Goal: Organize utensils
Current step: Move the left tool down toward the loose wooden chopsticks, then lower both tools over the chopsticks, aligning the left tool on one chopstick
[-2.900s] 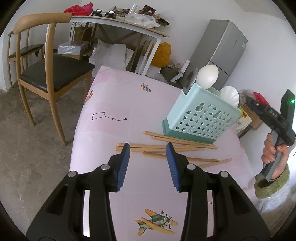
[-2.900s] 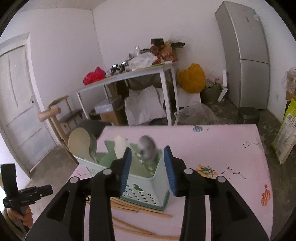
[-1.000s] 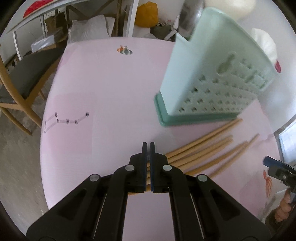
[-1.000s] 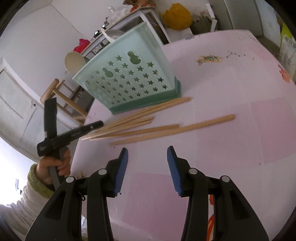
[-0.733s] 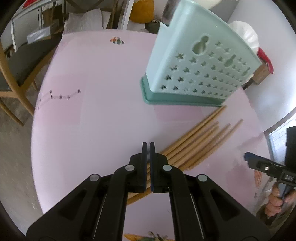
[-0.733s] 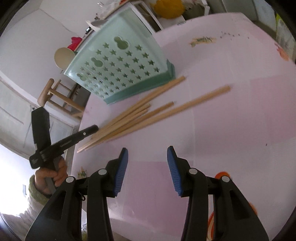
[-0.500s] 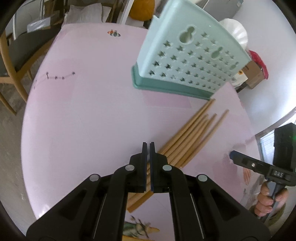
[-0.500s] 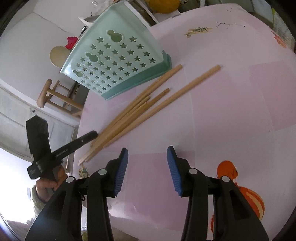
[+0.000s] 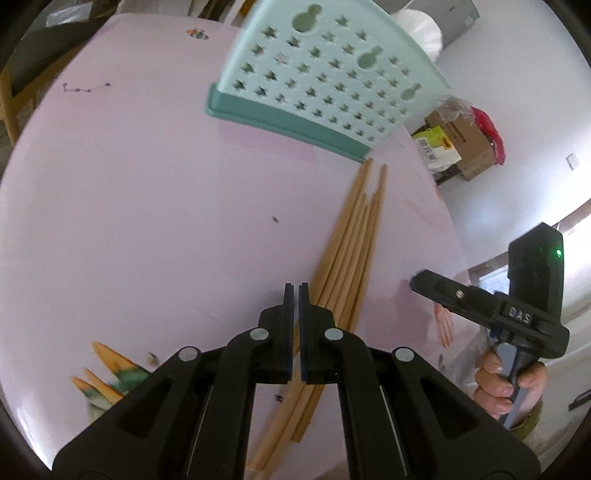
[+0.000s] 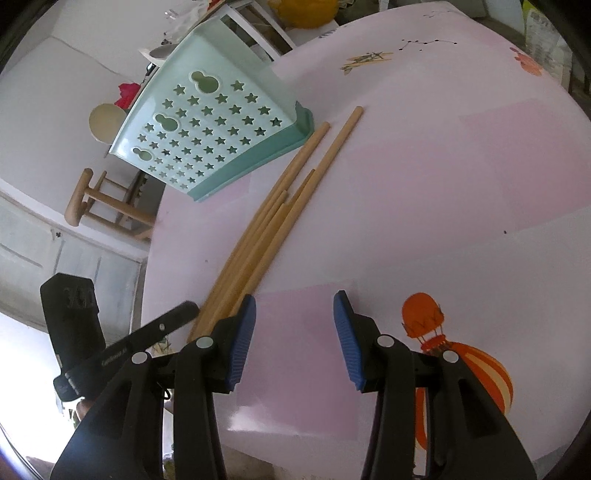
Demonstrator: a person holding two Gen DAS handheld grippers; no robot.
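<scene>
Several wooden chopsticks (image 9: 354,236) lie in a tight bundle on the pink table (image 9: 147,206), fanning toward the mint star-punched utensil basket (image 9: 325,74). My left gripper (image 9: 295,286) is shut with nothing between its pads, and its tips rest against the left side of the bundle's near end. In the right wrist view the chopsticks (image 10: 273,214) run from the basket (image 10: 207,125) down to the left finger of my right gripper (image 10: 293,306), which stands open over bare table. The left gripper (image 10: 192,308) shows there at the bundle's near end.
Spoon heads (image 9: 421,29) stick up out of the basket. The table edge runs close on the right in the left wrist view, with cardboard boxes (image 9: 465,147) on the floor beyond. A wooden chair (image 10: 96,199) stands past the table. A hand holds the right gripper (image 9: 417,283).
The loose chopsticks have been swept together into one bundle and swung round. My shut left gripper has moved sideways along with their near ends. The right gripper's jaws keep the same gap.
</scene>
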